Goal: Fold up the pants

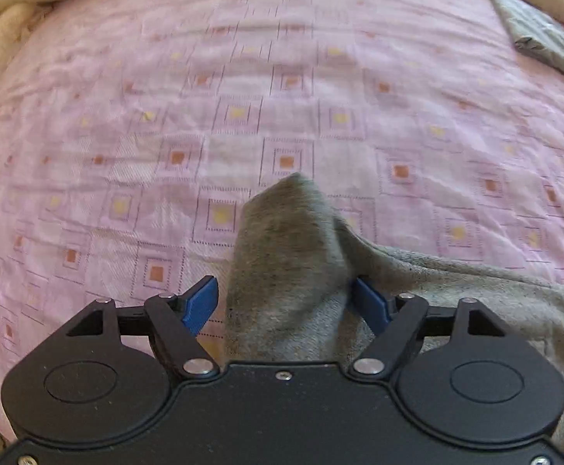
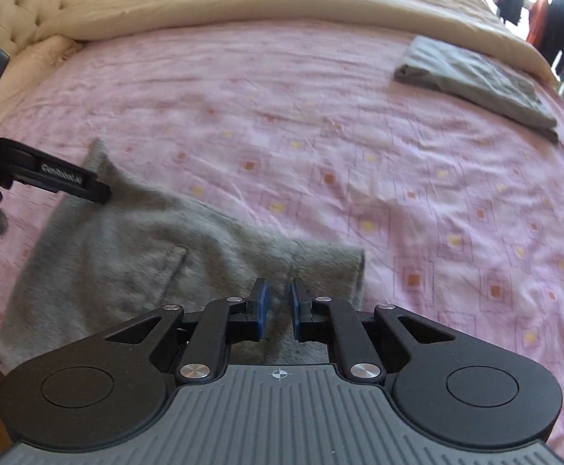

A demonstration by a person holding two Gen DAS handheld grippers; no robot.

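left gripper (image 1: 282, 302): jaws apart around grey pants (image 1: 289, 240) | right gripper (image 2: 278, 306): jaws nearly together, seemingly on pants fabric; blurred

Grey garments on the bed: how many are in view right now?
2. Grey fleece pants lie unfolded on the pink patterned bedspread by the grippers; a folded grey cloth garment sits at the far right edge. Others may be hidden.

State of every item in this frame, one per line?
Grey pants: unfolded, rumpled on the bedsheet.
Left gripper: open, pants fabric between its pads.
Right gripper: nearly closed, pinching pants fabric.
Folded grey garment: folded flat, lying apart.
Pink bedsheet: spread, lightly wrinkled.
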